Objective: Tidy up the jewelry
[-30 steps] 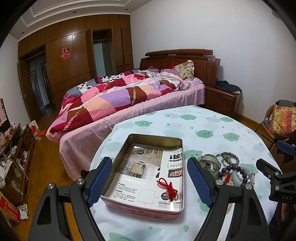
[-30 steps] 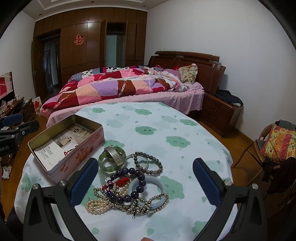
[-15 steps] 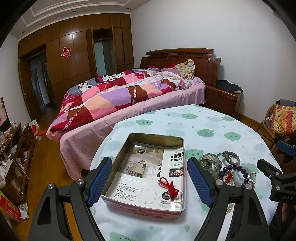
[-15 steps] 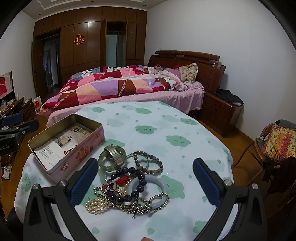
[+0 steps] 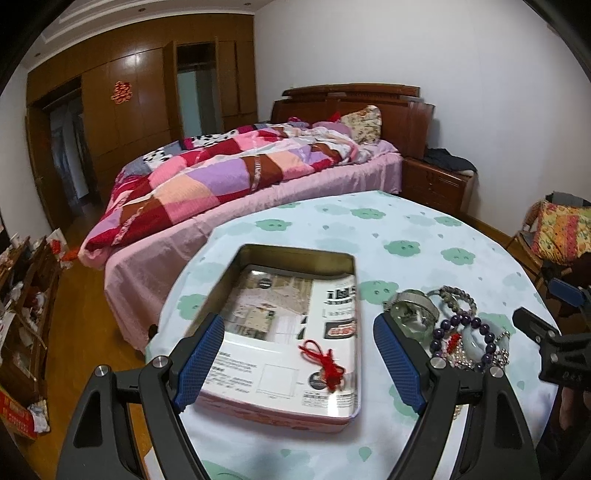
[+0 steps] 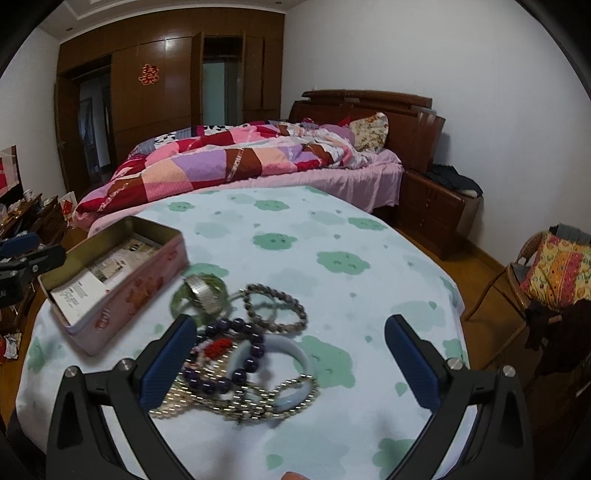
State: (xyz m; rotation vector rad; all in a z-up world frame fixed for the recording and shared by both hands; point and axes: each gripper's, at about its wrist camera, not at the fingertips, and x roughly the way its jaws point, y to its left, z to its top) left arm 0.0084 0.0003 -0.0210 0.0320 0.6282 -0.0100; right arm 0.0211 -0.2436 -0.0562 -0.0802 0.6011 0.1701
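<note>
- White walls [image 6: 461, 55] enclose the bedroom, under a stepped white ceiling [image 5: 129, 14] with small recessed lights.
- A glossy brown wooden wardrobe [image 6: 166, 92] fills the far wall; a red paper ornament [image 6: 147, 74] hangs on one panel, and one door stands open.
- A bed [image 5: 258, 192] with a dark wooden headboard [image 6: 369, 107] carries a patchwork quilt [image 6: 221, 162] in pink, red and purple, a pink sheet and a floral pillow [image 6: 369, 131].
- A wooden nightstand [image 6: 432, 210] beside the bed holds dark clothing [image 6: 456, 179].
- The floor [image 5: 85, 295] is warm brown wood.
- A wicker chair [image 6: 517, 273] at the right bears a bright patterned cushion [image 6: 561, 269].
- A cluttered low shelf [image 5: 22, 295] stands at the left.
</note>
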